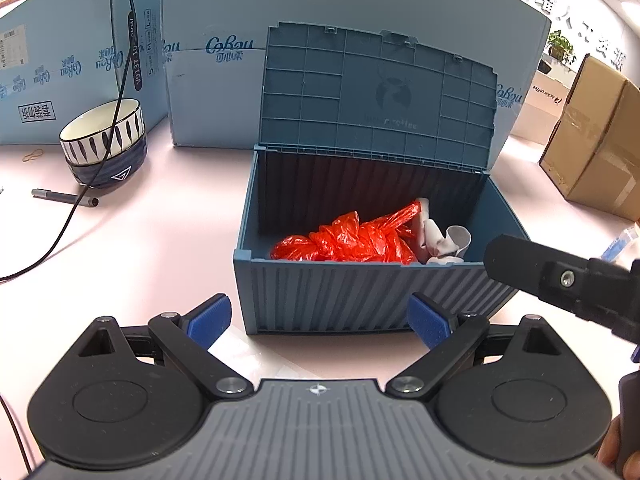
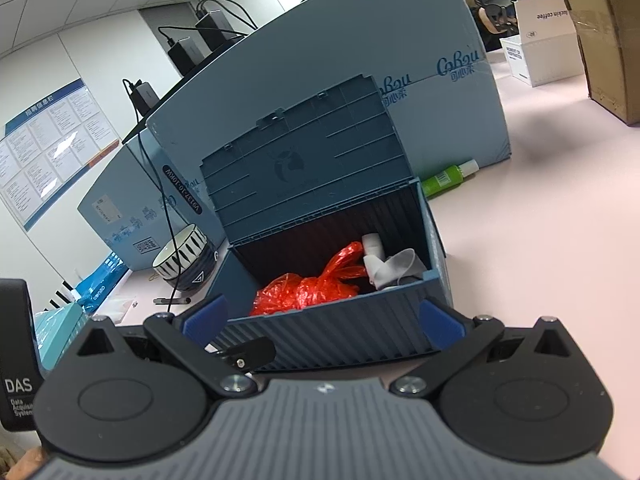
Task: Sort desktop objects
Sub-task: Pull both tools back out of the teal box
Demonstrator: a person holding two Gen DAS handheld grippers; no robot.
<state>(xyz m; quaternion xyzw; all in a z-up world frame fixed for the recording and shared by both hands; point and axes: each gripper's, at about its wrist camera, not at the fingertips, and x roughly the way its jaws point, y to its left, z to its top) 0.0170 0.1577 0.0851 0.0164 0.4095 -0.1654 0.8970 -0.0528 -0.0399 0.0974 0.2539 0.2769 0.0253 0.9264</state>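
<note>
Black and grey plastic fills the foreground: the left gripper (image 1: pixel 319 318) and right gripper (image 2: pixel 322 318) both hover low over a pale pink tabletop (image 1: pixel 160 248), blue-padded fingers spread wide, holding nothing. Just beyond them stands a ribbed dark blue plastic storage box (image 1: pixel 360 292), its hinged lid (image 1: pixel 376 92) propped upright. Inside lie a crumpled red plastic bag (image 1: pixel 344 240) and, at its right, crumpled white paper or cloth (image 1: pixel 444 240).

Other things lie outside the box. Toward the tabletop's left side are a grey pen (image 1: pixel 64 197), a black cable (image 1: pixel 60 236) and two stacked bowls, white with dark stripes over dark blue (image 1: pixel 105 144). Behind the box's right side a green bottle with a white cap (image 2: pixel 450 178) lies on its side. Large pale blue cardboard cartons (image 1: pixel 216 92) wall off the far edge.

Sorting looks partly done: some items are binned, while the pen and bottle may remain.
</note>
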